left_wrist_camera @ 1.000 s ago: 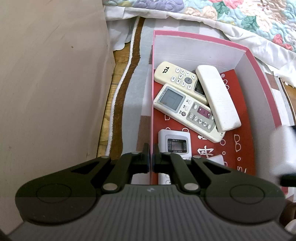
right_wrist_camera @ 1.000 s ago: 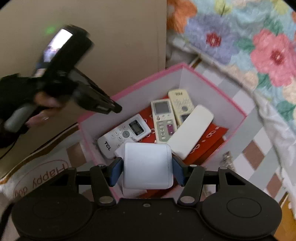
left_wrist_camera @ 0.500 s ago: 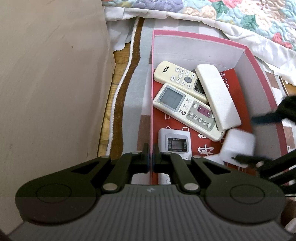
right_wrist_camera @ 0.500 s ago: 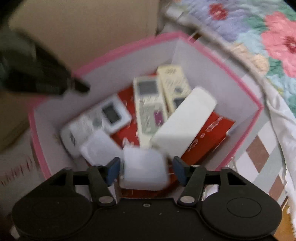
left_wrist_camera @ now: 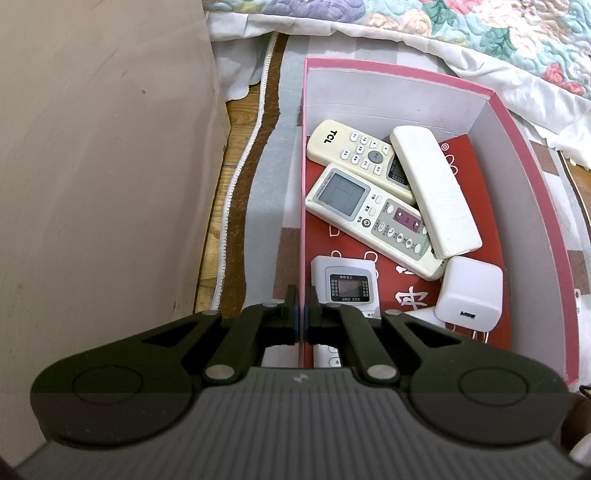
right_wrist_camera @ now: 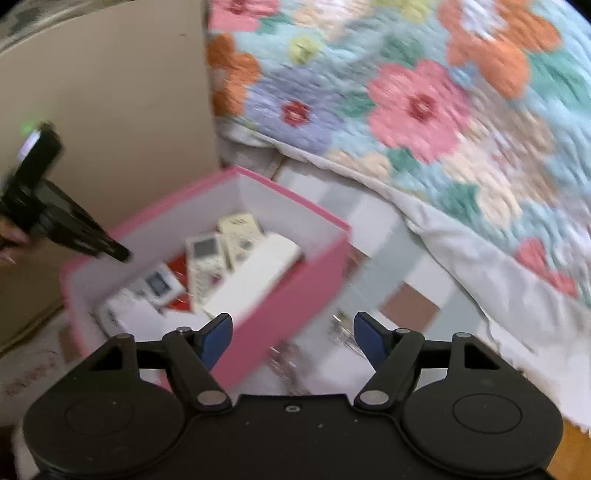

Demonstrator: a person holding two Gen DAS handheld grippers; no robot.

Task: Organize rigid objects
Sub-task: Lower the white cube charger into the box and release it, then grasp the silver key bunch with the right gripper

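A pink box (left_wrist_camera: 517,147) on the floor holds several remote controls: a cream TCL remote (left_wrist_camera: 351,144), a grey-screen remote (left_wrist_camera: 369,218), a white remote (left_wrist_camera: 436,192) lying face down and a small white remote (left_wrist_camera: 345,284). A white charger block (left_wrist_camera: 471,291) lies loose in the near right corner. My left gripper (left_wrist_camera: 301,314) is shut on the box's left wall. My right gripper (right_wrist_camera: 291,339) hangs outside the box's (right_wrist_camera: 295,288) right side, its jaws opening with nothing between them. In that blurred view the left gripper (right_wrist_camera: 122,254) shows at the box's far rim.
A beige cabinet panel (left_wrist_camera: 103,166) stands close on the left. A floral quilt (left_wrist_camera: 480,29) hangs over the far and right side. The box sits on a striped mat (left_wrist_camera: 269,184). Small metal bits (right_wrist_camera: 340,328), blurred, lie on checked cloth by the box.
The right gripper let go of the white charger, which now lies in the box, then opened wider and swung away to the right. The left gripper stayed put.
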